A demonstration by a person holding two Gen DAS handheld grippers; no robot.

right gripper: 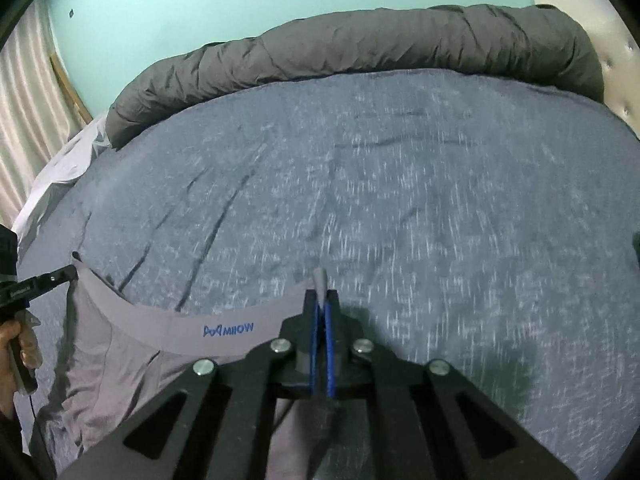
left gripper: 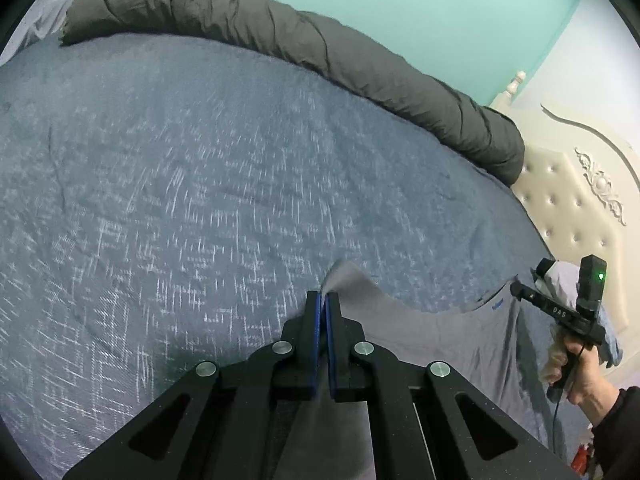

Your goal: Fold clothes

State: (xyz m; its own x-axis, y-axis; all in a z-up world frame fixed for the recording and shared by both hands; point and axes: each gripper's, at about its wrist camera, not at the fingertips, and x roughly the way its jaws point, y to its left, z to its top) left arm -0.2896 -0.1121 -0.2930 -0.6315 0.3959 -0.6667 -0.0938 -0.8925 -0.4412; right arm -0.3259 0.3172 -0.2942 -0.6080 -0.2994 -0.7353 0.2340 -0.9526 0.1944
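A pair of grey underpants (right gripper: 120, 360) with blue lettering on the waistband hangs stretched above the bed. My left gripper (left gripper: 323, 300) is shut on one end of the waistband, grey cloth (left gripper: 440, 344) trailing to its right. My right gripper (right gripper: 322, 298) is shut on the other end, a small nub of fabric poking out past its blue pads. Each view shows the other gripper: the right one (left gripper: 520, 292) at the right edge held by a hand, the left one (right gripper: 66, 274) at the left edge. The garment's lower part hangs behind my grippers' bodies.
A blue-grey mottled bedspread (left gripper: 200, 200) covers the bed below. A rolled dark grey duvet (left gripper: 320, 52) lies along the far side by the teal wall. A cream tufted headboard (left gripper: 568, 200) stands at the right; a curtain (right gripper: 28, 120) hangs at the left.
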